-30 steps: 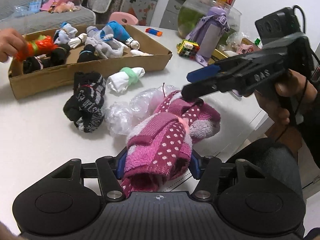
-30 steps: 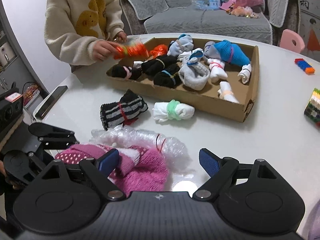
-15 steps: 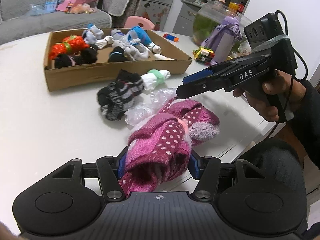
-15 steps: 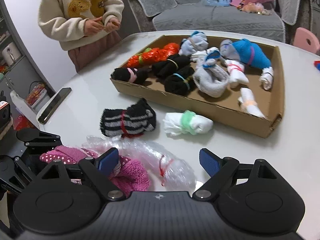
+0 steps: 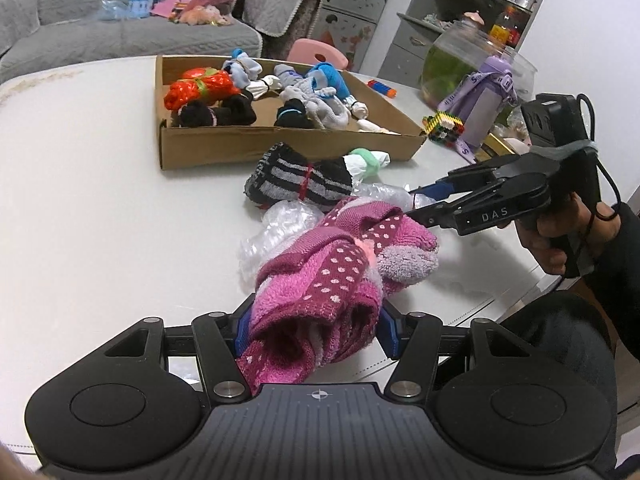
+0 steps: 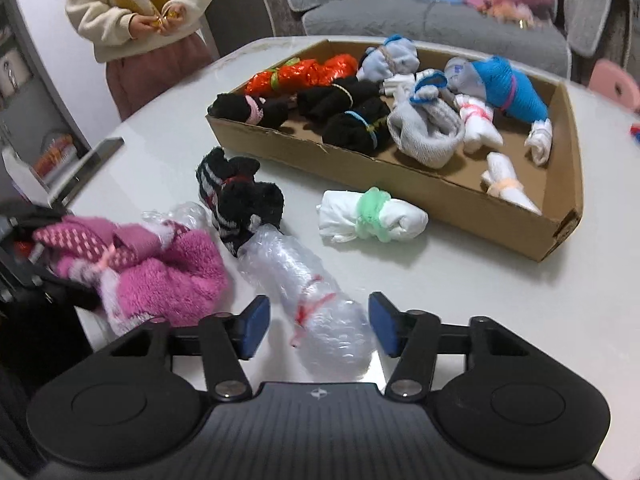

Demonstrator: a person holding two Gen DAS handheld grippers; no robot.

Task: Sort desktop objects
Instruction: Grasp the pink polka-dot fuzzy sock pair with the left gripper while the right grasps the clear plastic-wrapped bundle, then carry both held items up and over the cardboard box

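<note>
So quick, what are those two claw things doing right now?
Left gripper: jaws shut on the pink dotted sock bundle.
Right gripper: jaws open, either side of the bubble wrap roll, not gripping.

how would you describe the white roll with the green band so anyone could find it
Start at the cardboard box of bundled socks on the white table. Just outside its near wall lies the white sock roll, beside a black striped bundle. Only it wears a mint-green band.

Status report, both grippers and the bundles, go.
Left gripper shut on pink socks. Right gripper open, straddling bubble wrap roll. Striped socks and white roll lie before the box.
</note>
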